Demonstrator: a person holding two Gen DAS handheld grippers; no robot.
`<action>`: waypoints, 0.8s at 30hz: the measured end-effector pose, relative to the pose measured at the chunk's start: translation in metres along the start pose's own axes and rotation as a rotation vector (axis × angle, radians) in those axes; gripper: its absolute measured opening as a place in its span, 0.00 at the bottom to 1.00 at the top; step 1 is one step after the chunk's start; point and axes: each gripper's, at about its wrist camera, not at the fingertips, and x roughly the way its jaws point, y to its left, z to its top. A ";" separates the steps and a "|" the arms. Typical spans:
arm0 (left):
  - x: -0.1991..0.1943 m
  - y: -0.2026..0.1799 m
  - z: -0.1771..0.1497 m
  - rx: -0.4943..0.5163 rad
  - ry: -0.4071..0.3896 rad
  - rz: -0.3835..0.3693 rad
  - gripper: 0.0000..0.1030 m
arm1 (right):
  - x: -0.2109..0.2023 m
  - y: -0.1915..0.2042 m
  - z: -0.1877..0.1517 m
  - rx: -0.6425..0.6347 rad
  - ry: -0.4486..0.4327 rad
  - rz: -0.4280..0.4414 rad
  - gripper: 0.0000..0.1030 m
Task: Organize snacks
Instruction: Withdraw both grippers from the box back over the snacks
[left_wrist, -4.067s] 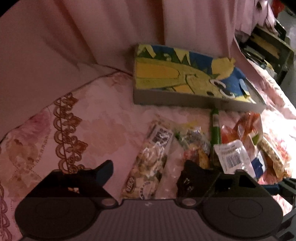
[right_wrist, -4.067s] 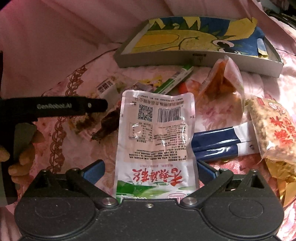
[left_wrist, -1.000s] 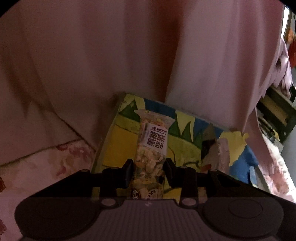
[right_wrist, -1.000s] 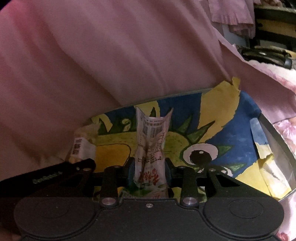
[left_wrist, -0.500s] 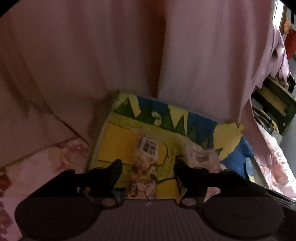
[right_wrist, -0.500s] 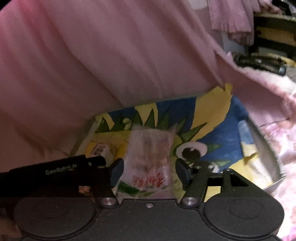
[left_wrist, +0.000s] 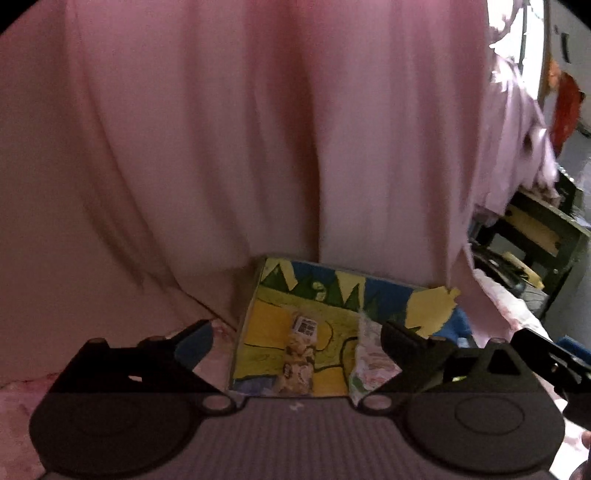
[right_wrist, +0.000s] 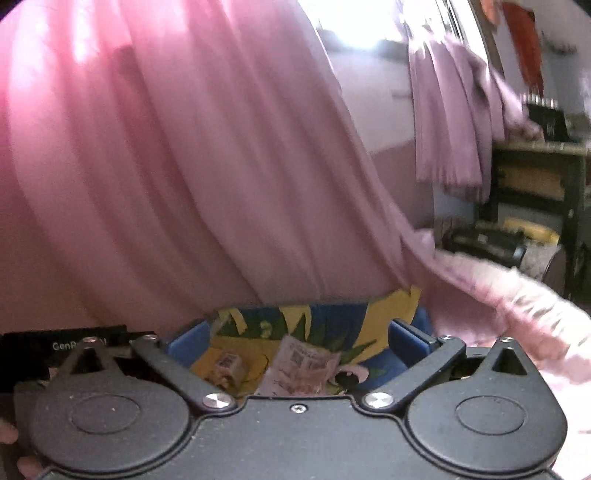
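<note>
Jaws of left gripper (left_wrist: 295, 343) and right gripper (right_wrist: 297, 341) just opened wide, empty; nut pack (left_wrist: 300, 354) and pouch (right_wrist: 301, 371) lie in tray (left_wrist: 266, 325).

Glossy plastic snack packets (left_wrist: 300, 354) – matt painted tray (left_wrist: 266, 321) – soft pink cloth curtain (left_wrist: 229, 147).

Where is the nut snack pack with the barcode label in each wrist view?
Left wrist: nut snack pack lies low centre, in the painted tray, left of the white pouch.
Right wrist: nut snack pack shows bottom, left of centre, left of the white pouch.
Shared landmark: the tray's yellow-and-blue picture.
</note>
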 end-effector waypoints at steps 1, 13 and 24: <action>-0.012 -0.003 0.000 0.010 -0.012 0.006 0.99 | -0.011 0.000 0.000 -0.007 -0.016 0.008 0.99; -0.136 -0.024 -0.062 0.121 -0.064 0.072 1.00 | -0.134 -0.014 -0.026 -0.024 -0.065 0.005 1.00; -0.192 -0.035 -0.115 0.152 0.000 0.096 1.00 | -0.201 -0.027 -0.055 0.009 -0.006 -0.031 1.00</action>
